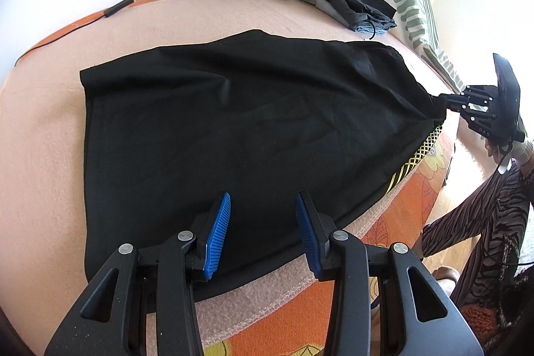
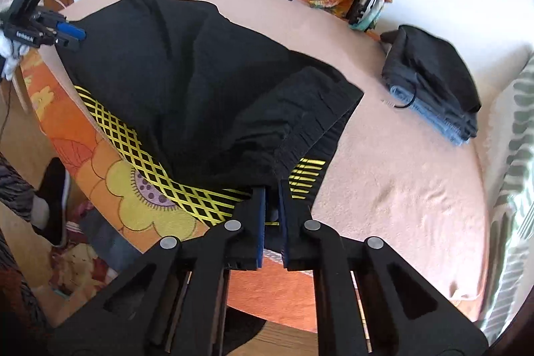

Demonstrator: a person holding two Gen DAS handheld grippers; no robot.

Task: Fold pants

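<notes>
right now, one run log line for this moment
step: fold pants | left gripper: open over pants | right gripper: shut on waistband | pants: flat on bed | folded pile: apart

We see each tool built from matte black arms with silver pivot screws — the left tool (image 1: 263, 229) carries ribbed blue pads (image 1: 218, 236). Behind the right tool (image 1: 444, 104) sit a white glove (image 1: 522, 149) and a zebra-striped sleeve (image 1: 480, 216).

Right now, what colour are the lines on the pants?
Yellow, in a criss-cross net pattern on the black pants. The right wrist view shows them best.
</notes>
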